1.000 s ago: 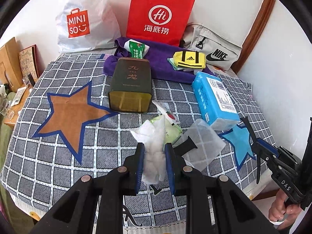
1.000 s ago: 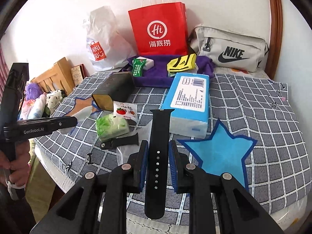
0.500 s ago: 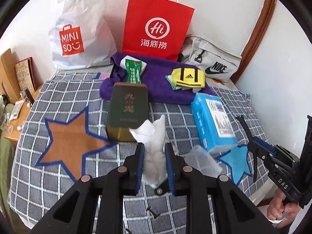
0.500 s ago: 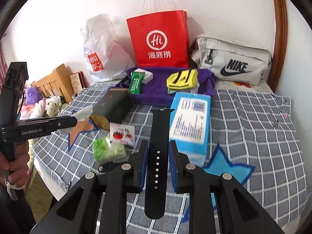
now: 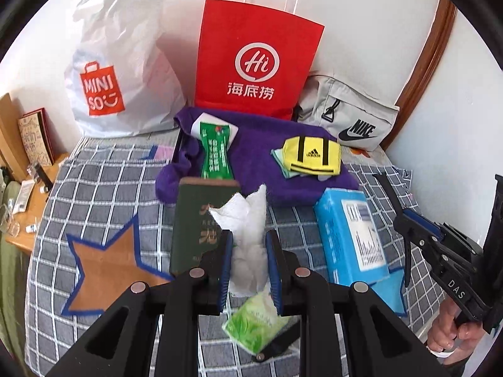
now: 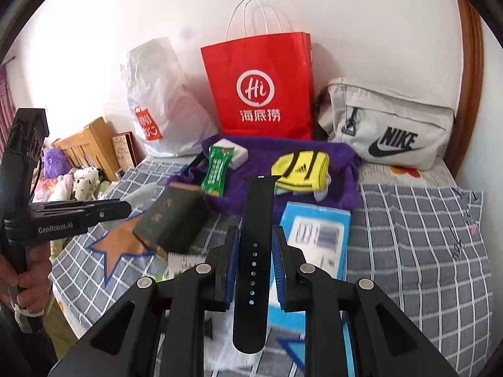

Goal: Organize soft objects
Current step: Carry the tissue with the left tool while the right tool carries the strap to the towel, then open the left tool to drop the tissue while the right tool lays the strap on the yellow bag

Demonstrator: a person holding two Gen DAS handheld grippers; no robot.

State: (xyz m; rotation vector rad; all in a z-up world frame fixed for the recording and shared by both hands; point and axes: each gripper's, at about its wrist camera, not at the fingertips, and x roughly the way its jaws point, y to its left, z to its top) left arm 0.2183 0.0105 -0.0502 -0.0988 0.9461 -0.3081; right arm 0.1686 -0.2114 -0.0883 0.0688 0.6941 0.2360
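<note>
Now | left hand-held gripper (image 5: 248, 248) clamps one tissue (image 5: 243, 220) | right hand-held gripper (image 6: 255, 264) clamps one strap (image 6: 255, 220)

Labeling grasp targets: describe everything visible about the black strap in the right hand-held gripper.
The black watch strap is one half of a band, matte and rubbery-looking, with a row of small adjustment holes down its middle. Its far end flares into a lug connector; the near end is rounded. It runs lengthwise between the blue pads of the right hand-held gripper, which pinch its two edges, and it sticks out past them at both ends. It hangs clear of the checked bedspread, its far end pointing toward the purple towel.
</note>
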